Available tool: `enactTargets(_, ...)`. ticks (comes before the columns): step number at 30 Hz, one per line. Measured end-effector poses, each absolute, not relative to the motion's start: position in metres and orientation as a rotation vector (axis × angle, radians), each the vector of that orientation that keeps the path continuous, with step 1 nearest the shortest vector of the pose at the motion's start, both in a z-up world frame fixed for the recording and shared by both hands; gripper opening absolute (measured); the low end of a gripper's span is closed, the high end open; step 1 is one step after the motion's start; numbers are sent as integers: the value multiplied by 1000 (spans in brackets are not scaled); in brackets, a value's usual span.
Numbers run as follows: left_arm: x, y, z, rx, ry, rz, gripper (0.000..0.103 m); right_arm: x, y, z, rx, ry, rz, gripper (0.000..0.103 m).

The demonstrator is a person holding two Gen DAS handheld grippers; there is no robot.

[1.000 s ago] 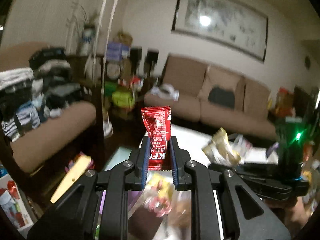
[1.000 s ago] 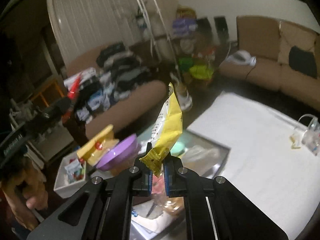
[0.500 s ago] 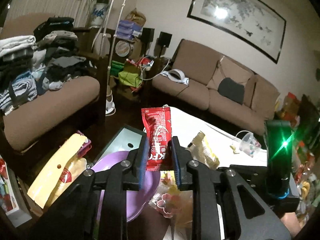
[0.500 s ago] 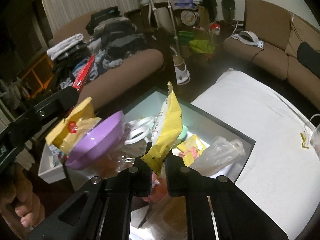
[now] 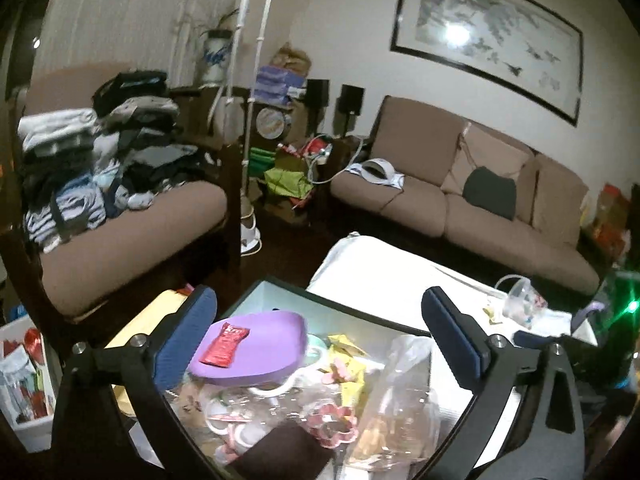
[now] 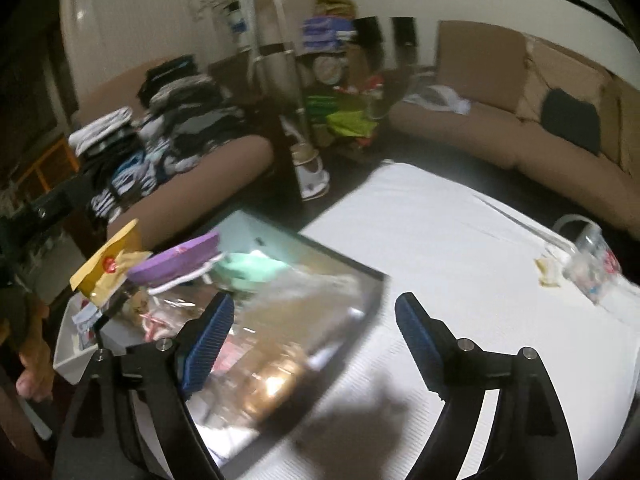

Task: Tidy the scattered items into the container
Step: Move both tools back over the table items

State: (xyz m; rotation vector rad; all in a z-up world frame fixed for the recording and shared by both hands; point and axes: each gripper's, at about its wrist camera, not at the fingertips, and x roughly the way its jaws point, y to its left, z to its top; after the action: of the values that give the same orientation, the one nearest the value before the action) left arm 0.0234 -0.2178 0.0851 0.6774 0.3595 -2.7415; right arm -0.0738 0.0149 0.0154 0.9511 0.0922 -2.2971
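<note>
Fingers: left gripper (image 5: pixel 320 328) and right gripper (image 6: pixel 310 326) both spread, empty since releasing. Ketchup sachet (image 5: pixel 225 344) now lies on purple plate (image 5: pixel 256 350) inside container (image 5: pixel 280 286); two items deposited.

right gripper (image 6: pixel 312 320) — jaws spread wide, nothing between | over container (image 6: pixel 360 280) near edge | purple plate (image 6: pixel 176 258) — container's far-left side

- A brown sofa (image 5: pixel 472 200) is standing against the pale wall (image 5: pixel 352 20).
- A framed painting (image 5: pixel 488 36) is hanging above, reflecting lamplight.
</note>
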Motion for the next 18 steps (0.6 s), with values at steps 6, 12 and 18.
enactTargets(6, 1, -156, 85, 780, 254, -2832, 103, -88, 131, 0, 1082, 115, -2370, 87)
enactTargets(12, -29, -66, 85, 973, 413, -2989, 103, -106, 266, -31, 1192, 141, -2642, 87)
enactTargets(18, -128, 40, 8, 1070, 264, -3056, 103, -137, 365, -75, 1305, -235, -2694, 87)
